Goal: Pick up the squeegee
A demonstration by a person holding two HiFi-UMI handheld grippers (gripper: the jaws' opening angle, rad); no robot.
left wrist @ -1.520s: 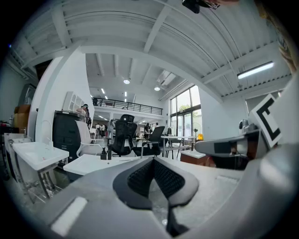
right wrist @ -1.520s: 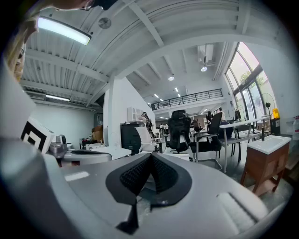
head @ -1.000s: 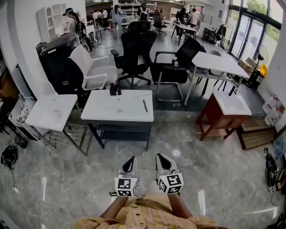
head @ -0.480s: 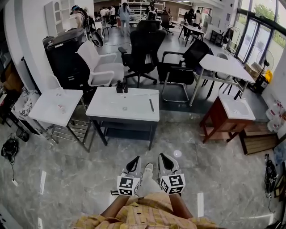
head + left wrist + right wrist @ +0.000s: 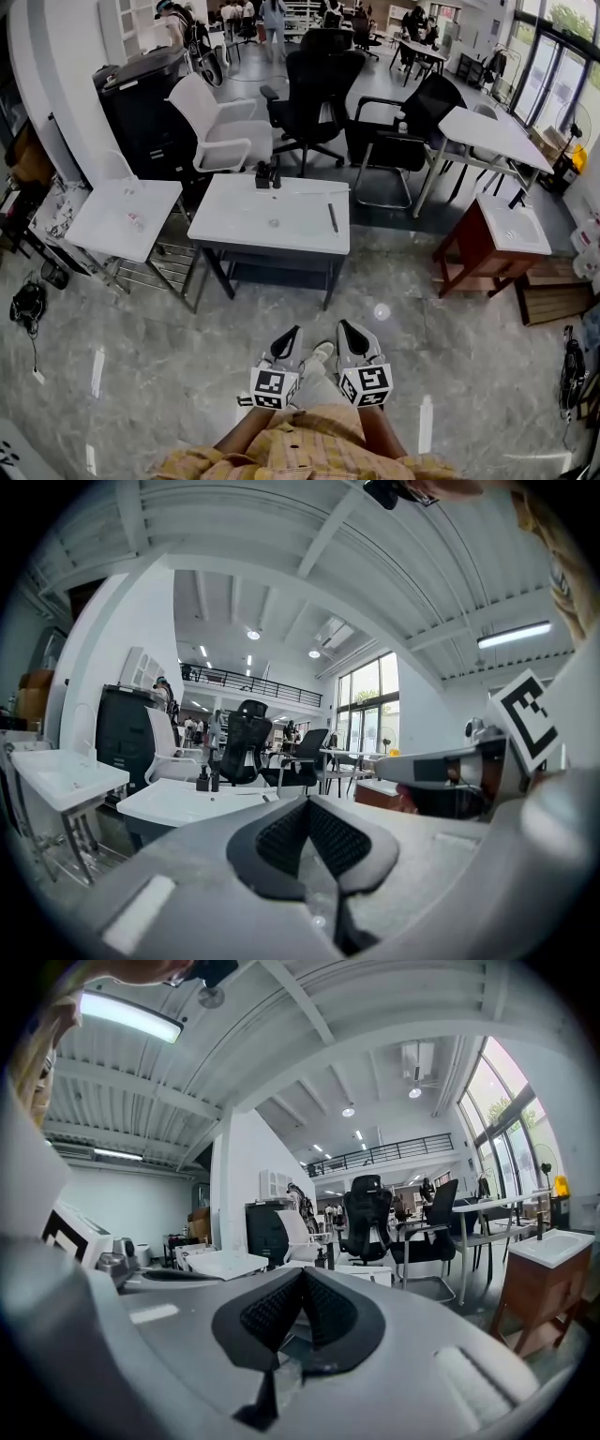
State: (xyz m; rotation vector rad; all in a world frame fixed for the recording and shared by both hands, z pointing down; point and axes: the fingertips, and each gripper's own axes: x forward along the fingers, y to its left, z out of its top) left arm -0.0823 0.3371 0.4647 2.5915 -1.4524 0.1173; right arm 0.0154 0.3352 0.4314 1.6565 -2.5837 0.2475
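Note:
The squeegee, a thin dark bar, lies on the right part of a white sink-top table in the middle of the head view. Both grippers are held low over the marble floor, well short of the table and pointing towards it. My left gripper is shut, its black pads meeting with nothing between them. My right gripper is shut and empty as well. In the left gripper view the squeegee is a small dark sliver on the table top.
Two small black bottles stand at the table's back edge. A smaller white sink unit with a metal rack stands to the left. A wooden sink cabinet is at the right. Office chairs crowd behind.
The table and room have slid down and grown larger in the head view as I came closer. Both grippers stayed side by side and shut.

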